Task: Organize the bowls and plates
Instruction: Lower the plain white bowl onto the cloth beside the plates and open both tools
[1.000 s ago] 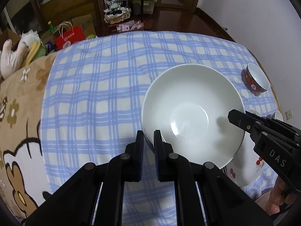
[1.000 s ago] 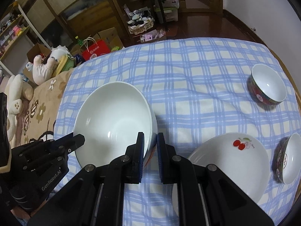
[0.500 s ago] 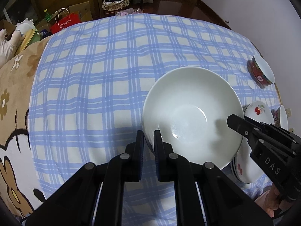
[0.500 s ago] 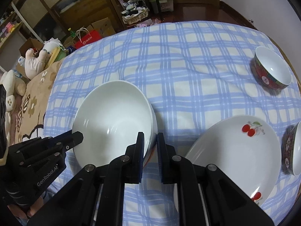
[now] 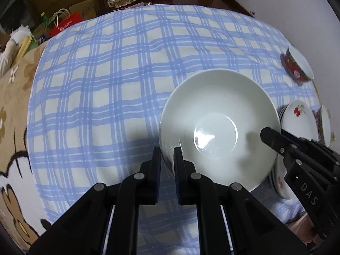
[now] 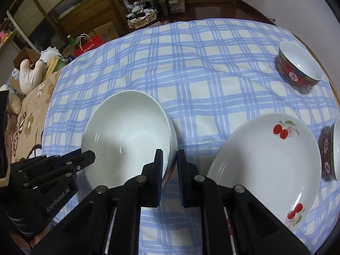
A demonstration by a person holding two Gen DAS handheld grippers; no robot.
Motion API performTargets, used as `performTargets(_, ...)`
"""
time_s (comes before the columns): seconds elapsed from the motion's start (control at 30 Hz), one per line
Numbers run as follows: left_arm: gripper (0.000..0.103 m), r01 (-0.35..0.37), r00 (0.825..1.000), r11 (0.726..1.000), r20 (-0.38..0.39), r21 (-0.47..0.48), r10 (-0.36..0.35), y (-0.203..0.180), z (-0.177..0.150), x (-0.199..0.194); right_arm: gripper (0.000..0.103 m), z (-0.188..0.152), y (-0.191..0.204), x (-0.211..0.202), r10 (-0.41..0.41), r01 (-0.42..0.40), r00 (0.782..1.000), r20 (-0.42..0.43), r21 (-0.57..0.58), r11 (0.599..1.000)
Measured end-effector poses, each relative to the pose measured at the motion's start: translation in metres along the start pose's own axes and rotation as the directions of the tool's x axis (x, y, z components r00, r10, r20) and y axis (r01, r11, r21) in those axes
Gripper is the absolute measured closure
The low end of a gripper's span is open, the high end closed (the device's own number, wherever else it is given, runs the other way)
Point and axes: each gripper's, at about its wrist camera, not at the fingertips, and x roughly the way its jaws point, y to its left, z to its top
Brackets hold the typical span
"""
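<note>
— Both hands on the white bowl (image 5: 218,127)?

— Yes. The left claw (image 5: 167,159) is pinched nearly shut on its near rim, one finger inside and one outside. The right claw (image 6: 170,163) is clamped the same way on the opposite rim.

— Where is it over the counter (image 5: 127,63)?

— Toward the near edge, above the blue checked cloth, just beside the cherry plate (image 6: 269,159). Its edge overlaps the plate in the left view; I cannot tell whether they touch.

— Anything different from a second ago?

— It has come down. The cloth looks closer and the bowl's shadow sits tighter under it. Both grips are unchanged.

— And the rest?

— One red bowl (image 6: 299,65) stands near the far right corner, another (image 6: 331,150) at the right edge beyond the plate.
</note>
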Motion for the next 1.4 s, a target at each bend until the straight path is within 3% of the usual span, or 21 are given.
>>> performTargets(0.4,0.091,0.006,1.0,1.0,-0.012,0.013,-0.006,-0.005,-0.004,0.002,0.09,-0.007,-0.008,0.003,0.005,-0.005,1.0,-0.015,0.056,0.998)
performTargets(0.6,0.089,0.037,0.999,0.999,-0.026,-0.027,-0.037,-0.001,-0.004,0.003,0.089,-0.007,-0.006,0.002,0.001,0.0,1.0,-0.016,0.056,0.998)
performTargets(1.17,0.086,0.032,0.998,0.999,0.049,0.002,-0.032,-0.002,-0.006,-0.018,0.089,-0.004,-0.014,-0.021,0.021,-0.023,0.999,0.03,0.053,0.998)
performTargets(1.23,0.084,0.029,0.998,1.0,0.061,0.006,-0.03,-0.004,-0.007,-0.021,0.089,-0.004,-0.016,-0.025,0.032,-0.034,0.999,0.032,0.056,0.998)
performTargets(1.33,0.067,0.012,0.996,1.0,0.09,0.014,-0.013,-0.004,-0.008,-0.028,0.084,-0.004,-0.019,-0.033,0.039,-0.042,0.999,0.038,0.058,0.997)
performTargets(1.4,0.052,0.009,0.991,1.0,0.131,0.004,-0.009,0.0,-0.009,-0.036,0.067,-0.005,-0.02,-0.039,0.023,-0.026,0.998,0.05,0.05,0.998)
